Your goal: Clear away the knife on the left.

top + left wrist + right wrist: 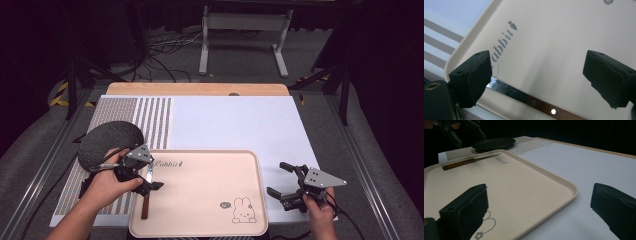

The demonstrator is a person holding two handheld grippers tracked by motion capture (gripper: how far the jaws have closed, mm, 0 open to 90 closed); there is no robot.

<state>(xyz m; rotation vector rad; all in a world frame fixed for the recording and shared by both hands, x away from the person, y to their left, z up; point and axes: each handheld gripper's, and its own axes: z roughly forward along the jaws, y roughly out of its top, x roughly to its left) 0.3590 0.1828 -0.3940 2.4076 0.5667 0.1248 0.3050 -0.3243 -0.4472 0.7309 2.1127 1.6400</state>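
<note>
Knife [146, 196]: dark steel blade, brown wooden handle with pale rivets, flat along left inner edge of tray [210, 200]. Tray beige, smooth plastic, rounded corners, raised rim, rabbit print. Left tongs [145, 179] just above knife, black blocky pads apart, nothing between them, blade under left pad. Right tongs [284, 181] apart, empty, over white mat [235, 125] beside tray's right rim. Dark round woven pad [110, 142] on striped cloth [145, 120] at left. Wooden tabletop [197, 89] edge at far side; grey carpet, cables beyond. Tray middle and mat bare.
</note>
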